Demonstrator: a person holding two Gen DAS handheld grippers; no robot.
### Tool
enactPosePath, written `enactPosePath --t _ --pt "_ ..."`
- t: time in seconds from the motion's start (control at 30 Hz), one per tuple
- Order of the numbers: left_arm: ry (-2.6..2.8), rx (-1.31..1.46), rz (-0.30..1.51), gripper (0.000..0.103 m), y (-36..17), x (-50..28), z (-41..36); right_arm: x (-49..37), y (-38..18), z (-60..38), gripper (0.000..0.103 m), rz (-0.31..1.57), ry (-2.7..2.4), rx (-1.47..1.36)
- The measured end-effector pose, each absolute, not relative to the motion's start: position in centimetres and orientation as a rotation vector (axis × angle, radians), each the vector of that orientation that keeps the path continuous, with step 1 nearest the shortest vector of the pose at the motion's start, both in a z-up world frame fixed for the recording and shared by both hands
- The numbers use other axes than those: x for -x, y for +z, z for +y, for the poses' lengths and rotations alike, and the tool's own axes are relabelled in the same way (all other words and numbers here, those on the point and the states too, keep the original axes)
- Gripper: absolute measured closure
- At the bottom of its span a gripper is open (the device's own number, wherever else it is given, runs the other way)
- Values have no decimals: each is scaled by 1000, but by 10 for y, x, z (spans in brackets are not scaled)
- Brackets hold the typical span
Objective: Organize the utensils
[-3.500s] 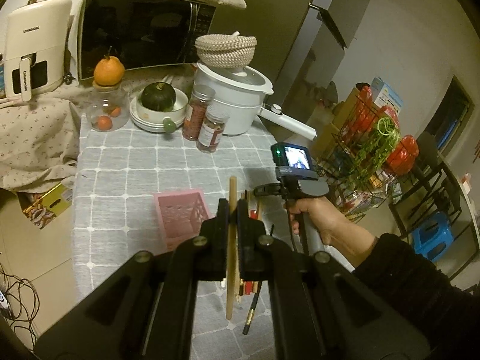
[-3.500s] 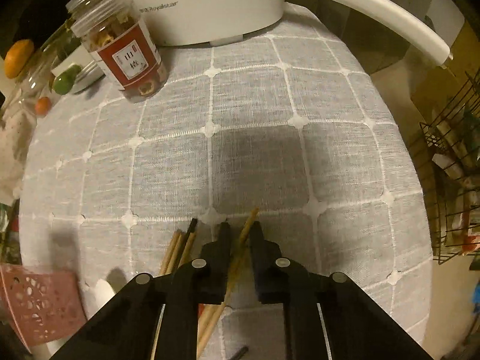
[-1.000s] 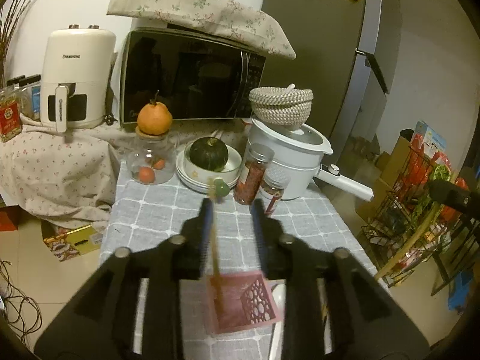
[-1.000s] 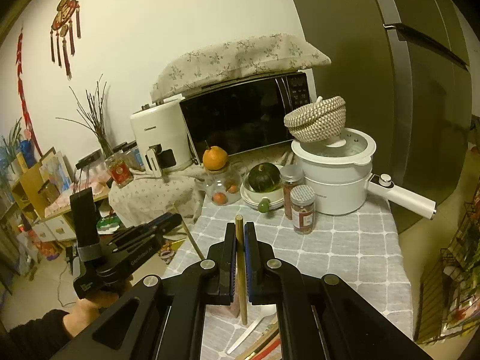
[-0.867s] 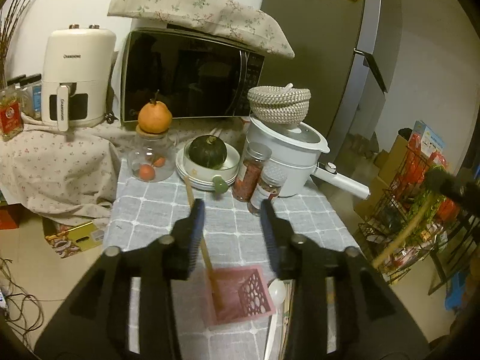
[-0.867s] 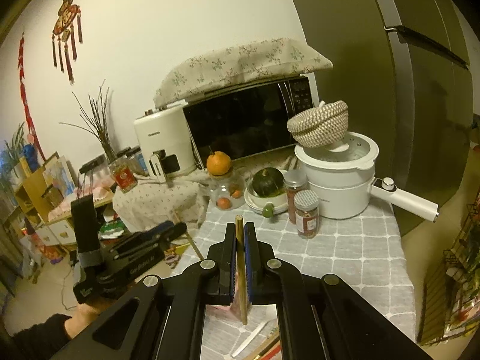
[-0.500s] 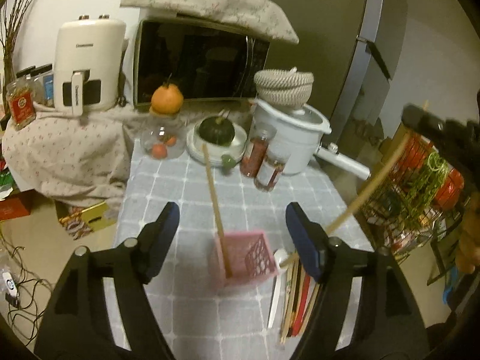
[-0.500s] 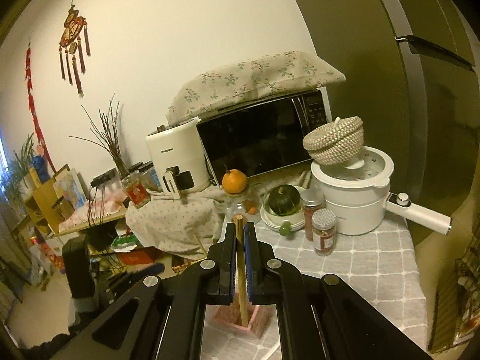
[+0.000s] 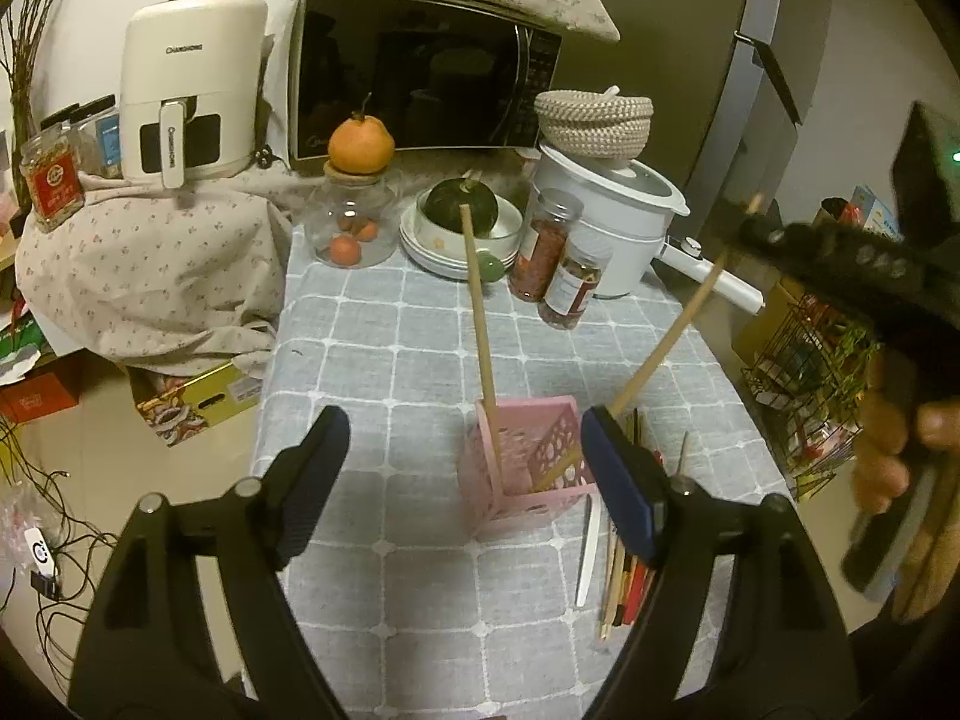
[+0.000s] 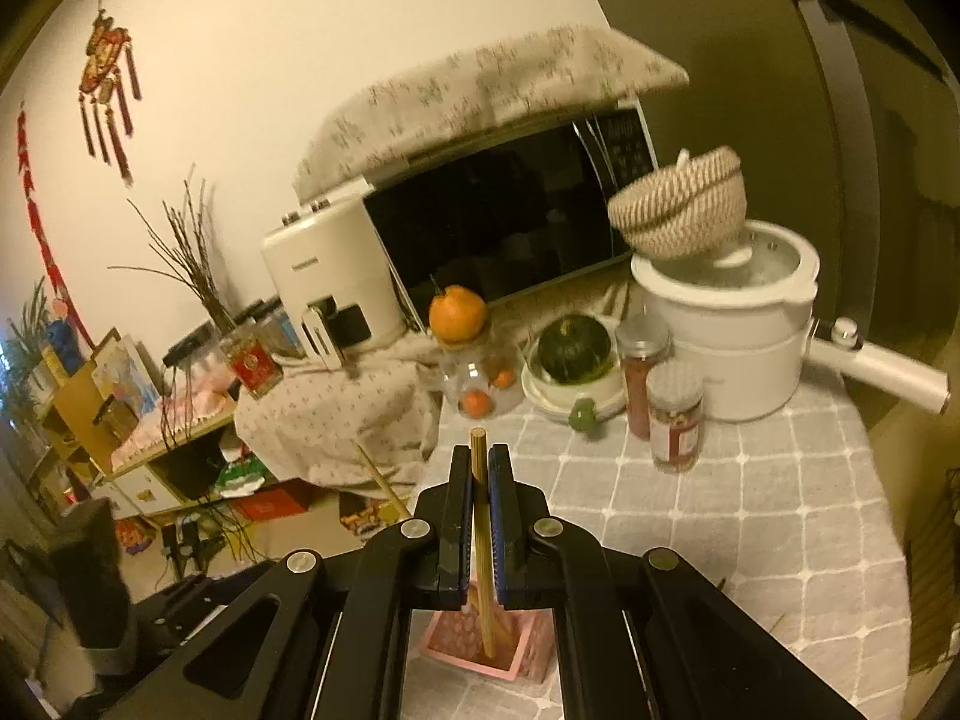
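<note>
A pink perforated basket (image 9: 531,462) stands on the grey checked tablecloth (image 9: 384,324). One wooden chopstick (image 9: 480,324) leans in it, free of any grip. My left gripper (image 9: 459,426) hangs just in front of the basket, its jaws wide and still opening, with nothing pressed between the pads. My right gripper (image 10: 479,457) is shut on a second chopstick (image 10: 480,516), whose lower end dips into the basket (image 10: 522,657). From the left wrist view that chopstick (image 9: 666,342) slants down from the right gripper (image 9: 744,228), which a hand (image 9: 888,462) holds.
Loose chopsticks (image 9: 624,576) and a white utensil (image 9: 591,540) lie right of the basket. At the table's back stand two spice jars (image 9: 564,276), a white pot (image 9: 618,228), a bowl with a squash (image 9: 462,210) and a glass jar (image 9: 351,222). A wire rack (image 9: 804,372) stands off the right edge.
My left gripper let go of its chopstick, which now stands in the basket, and its jaws spread wide. The right gripper came in from the right and lowered its chopstick into the basket.
</note>
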State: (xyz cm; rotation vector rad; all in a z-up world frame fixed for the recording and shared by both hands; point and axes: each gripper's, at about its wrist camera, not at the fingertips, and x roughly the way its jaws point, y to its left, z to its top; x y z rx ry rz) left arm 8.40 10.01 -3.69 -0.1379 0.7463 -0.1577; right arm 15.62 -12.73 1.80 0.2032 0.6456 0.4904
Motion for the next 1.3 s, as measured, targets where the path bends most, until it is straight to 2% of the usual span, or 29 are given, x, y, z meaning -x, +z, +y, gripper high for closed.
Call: enactPosePath --t 0.2,0.6,0.7,0.8,0.87,1.0,1.1,1.17,1.3 --pt "-167 132 764 23 -41 -85 95 -171 -1 -115 97 696 473 -192" --pt "-174 125 790 23 -45 -83 90 -186 -5 -107 95 739 430 -151" --pt "-176 121 797 23 -47 -84 89 -185 -1 -108 84 734 422 -141" --pt "-180 115 803 23 -48 -83 86 -183 7 -113 70 719 414 -145" --pt "-183 109 808 23 -48 -83 84 -180 14 -118 53 698 406 -151" --pt "-193 96 819 23 -51 -82 79 -173 30 -127 47 668 399 -143" --pt "-205 88 834 23 -54 -81 74 -164 39 -135 39 656 392 -134" --pt "-216 90 847 22 -57 -82 71 -158 40 -142 32 655 385 -131" --pt "-231 95 882 20 -64 -83 66 -146 34 -158 27 677 354 -89"
